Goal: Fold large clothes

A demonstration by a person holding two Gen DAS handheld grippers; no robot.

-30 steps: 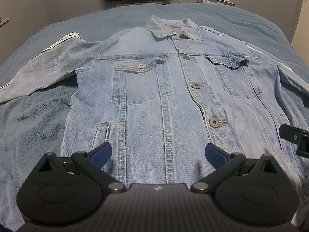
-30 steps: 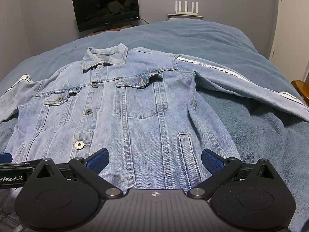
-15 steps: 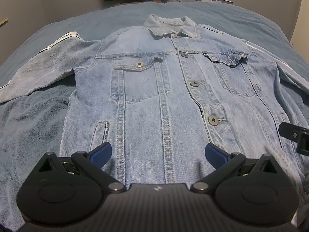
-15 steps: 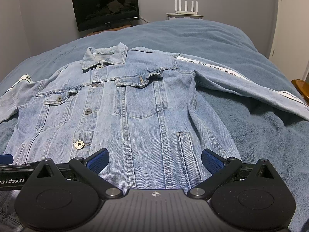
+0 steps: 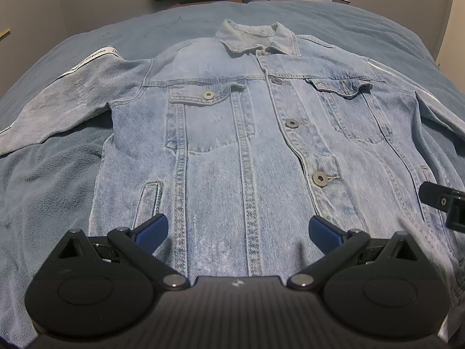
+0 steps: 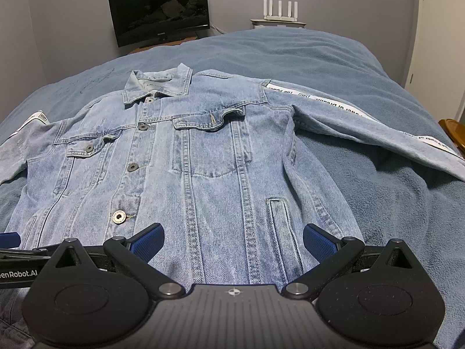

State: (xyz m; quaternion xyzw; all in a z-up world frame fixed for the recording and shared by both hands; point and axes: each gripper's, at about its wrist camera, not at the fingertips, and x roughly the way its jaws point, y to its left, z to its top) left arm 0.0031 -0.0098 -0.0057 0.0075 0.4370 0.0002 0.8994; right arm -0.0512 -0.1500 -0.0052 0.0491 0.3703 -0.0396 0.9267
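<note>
A light-blue denim jacket [image 5: 232,133] [image 6: 203,160] lies front up and buttoned on the bed, collar away from me, both sleeves spread out to the sides. White printed tape runs along each sleeve [image 6: 363,119]. My left gripper [image 5: 237,229] hovers open over the jacket's lower left part, near the hem, with nothing between its blue pads. Over the lower right part my right gripper [image 6: 233,240] is open too, and empty. Part of the right gripper [image 5: 444,203] shows at the right edge of the left wrist view. The hem itself is hidden under both tools.
A blue fleece blanket [image 6: 334,55] covers the whole bed. Beyond the bed's far end stand a dark monitor [image 6: 159,10] and a white router with antennas [image 6: 279,11] against a grey wall. A wooden object [image 6: 453,133] shows at the right edge.
The left gripper has shifted slightly forward and up over the jacket, so the garment sits a bit lower in its view. The right gripper has hardly moved. Both stay open.
</note>
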